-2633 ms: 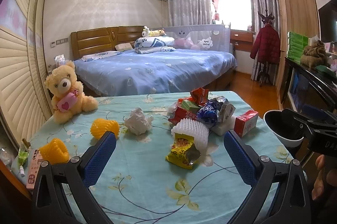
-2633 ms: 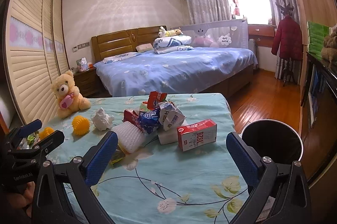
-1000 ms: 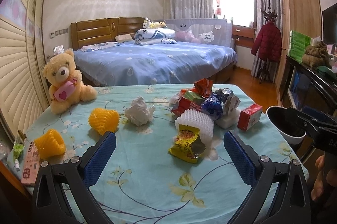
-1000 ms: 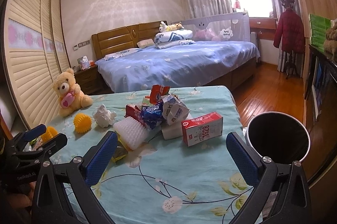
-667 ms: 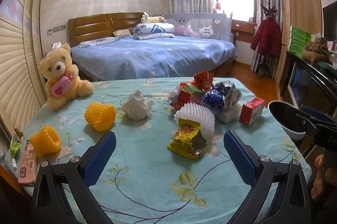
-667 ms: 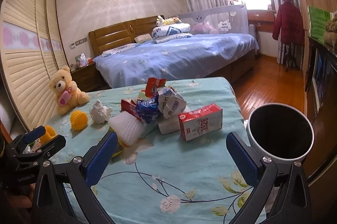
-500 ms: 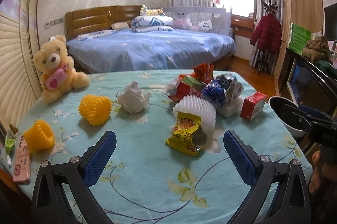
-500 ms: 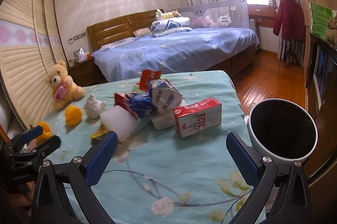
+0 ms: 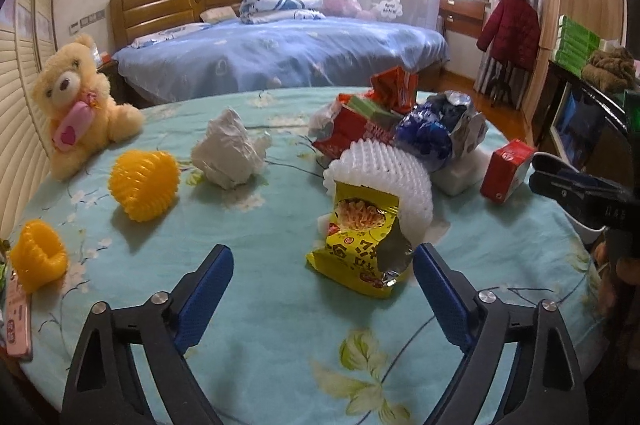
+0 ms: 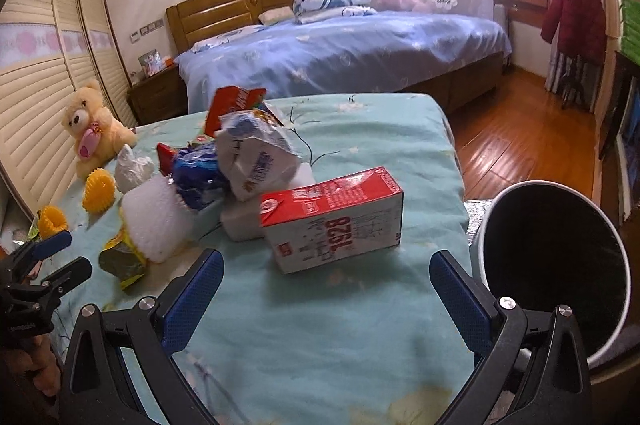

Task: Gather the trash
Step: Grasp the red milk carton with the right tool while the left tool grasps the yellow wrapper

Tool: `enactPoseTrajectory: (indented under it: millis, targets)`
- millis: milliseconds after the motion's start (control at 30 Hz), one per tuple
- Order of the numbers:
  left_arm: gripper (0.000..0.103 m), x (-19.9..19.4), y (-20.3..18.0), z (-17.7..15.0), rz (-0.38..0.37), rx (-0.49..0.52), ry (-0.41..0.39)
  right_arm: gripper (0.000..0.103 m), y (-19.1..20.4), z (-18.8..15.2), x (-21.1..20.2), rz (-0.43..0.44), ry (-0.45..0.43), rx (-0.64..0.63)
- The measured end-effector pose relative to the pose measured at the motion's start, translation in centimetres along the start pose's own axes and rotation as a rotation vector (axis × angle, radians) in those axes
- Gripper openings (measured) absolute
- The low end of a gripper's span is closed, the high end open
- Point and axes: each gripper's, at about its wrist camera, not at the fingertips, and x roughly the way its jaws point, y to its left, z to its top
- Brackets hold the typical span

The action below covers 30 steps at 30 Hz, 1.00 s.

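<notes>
Trash lies heaped toward the right side of the table (image 9: 280,325), and over the last few seconds both cameras have closed in on it, so every piece now looms larger than it did a moment ago. The left gripper (image 9: 320,289), jaws spread wide and holding nothing, has come down low over the cloth until the yellow noodle wrapper (image 9: 360,253) sits just ahead of it, nearer its right finger, with the white foam net (image 9: 384,181) leaning over the wrapper's far end. The right gripper (image 10: 326,289), likewise released and empty, has drifted forward so the red milk carton (image 10: 332,217) lies on its side just beyond the fingertips, roughly centred between them. Behind the carton the crumpled wrappers (image 10: 252,153) remain stacked, untouched. The bin (image 10: 552,265) stands off the table's right edge, now filling the right of that view, close to the carton. Nothing has been lifted, so collection looks barely begun; the approach suggests the carton and the noodle wrapper are the first picks. The teddy bear (image 9: 76,105) and yellow spiky balls (image 9: 144,181) sit toward the left edge, apart from the pile.
</notes>
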Motion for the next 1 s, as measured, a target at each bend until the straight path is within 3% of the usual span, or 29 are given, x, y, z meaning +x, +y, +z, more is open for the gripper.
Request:
enactPoseTrajectory:
  millis: [300, 433, 500, 533, 800, 1000]
  targets:
    - [0.064, 2.8, -0.1, 0.4, -0.026, -0.004, 0.053, 0.103, -1.2, 1.2, 3.1, 0.057, 0.081, -0.009]
    - [0.03, 3.6, -0.2, 0.4, -0.057, 0.014, 0.076, 0.102, -1.2, 1.5, 3.9, 0.073, 0.097, 0.0]
    - [0.021, 3.7, -0.3, 0.3, -0.067, 0.023, 0.081, 0.1, -1.2, 1.5, 3.8, 0.076, 0.088, 0.0]
    - [0.02, 3.5, -0.3, 0.2, -0.071, 0.027, 0.08, 0.092, -1.1, 1.6, 3.8, 0.073, 0.084, -0.002]
    - [0.015, 1.9, -0.4, -0.5, -0.105, 0.026, 0.069, 0.093, -1.2, 0.9, 1.4, 0.07, 0.027, 0.039]
    - [0.012, 0.2, -2.7, -0.1, -0.152, 0.066, 0.049, 0.093, -2.4, -0.1, -1.3, 0.06, -0.01, 0.095]
